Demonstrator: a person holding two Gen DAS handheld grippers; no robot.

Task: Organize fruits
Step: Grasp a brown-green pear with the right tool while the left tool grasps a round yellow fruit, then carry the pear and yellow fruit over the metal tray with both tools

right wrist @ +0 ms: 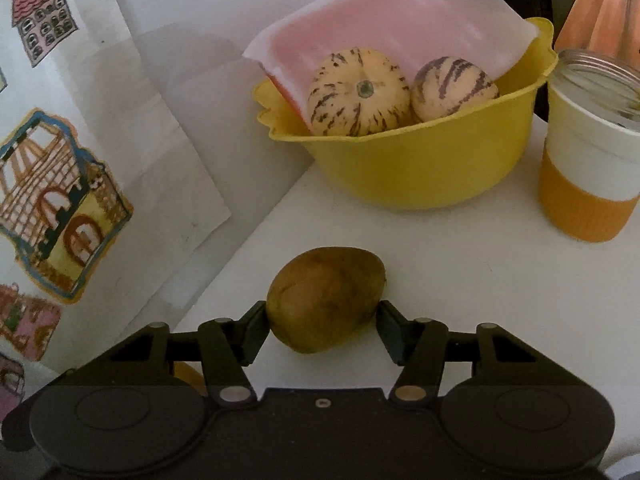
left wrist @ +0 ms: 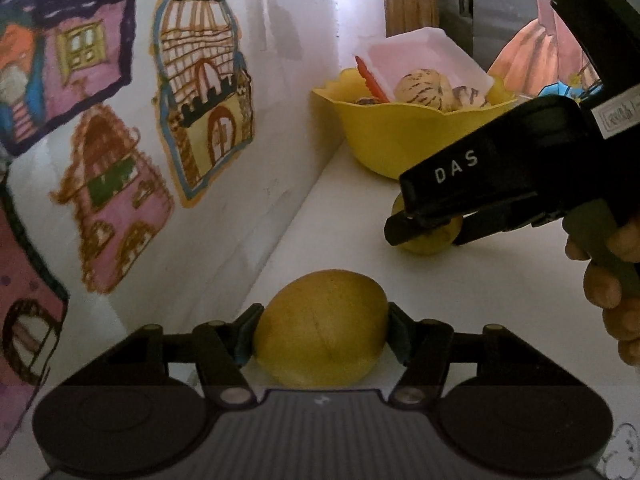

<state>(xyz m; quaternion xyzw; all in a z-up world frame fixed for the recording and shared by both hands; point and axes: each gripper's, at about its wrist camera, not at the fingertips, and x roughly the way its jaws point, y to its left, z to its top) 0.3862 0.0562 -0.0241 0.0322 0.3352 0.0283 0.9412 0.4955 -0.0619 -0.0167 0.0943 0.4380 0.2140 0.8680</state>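
Observation:
My left gripper (left wrist: 322, 322) is shut on a yellow oval fruit (left wrist: 320, 344) low over the white table (left wrist: 340, 220), with a pad against each side. A smaller brownish-yellow fruit (right wrist: 324, 296) rests on the table with my right gripper (right wrist: 323, 308) shut on it, fingertips touching both flanks. In the left wrist view the right gripper (left wrist: 428, 236) reaches in from the right, held by a hand (left wrist: 612, 300). Behind stands a yellow bowl (right wrist: 420, 172) holding two striped cream fruits (right wrist: 358, 94) and a pale pink-white tray (right wrist: 400, 20).
A wall with paper house drawings (left wrist: 200, 92) runs close along the left of the table. A cup with an orange sleeve (right wrist: 588, 184) stands right of the bowl. Something red (left wrist: 372, 80) sticks up inside the bowl. Bare tabletop lies between the fruits and the bowl.

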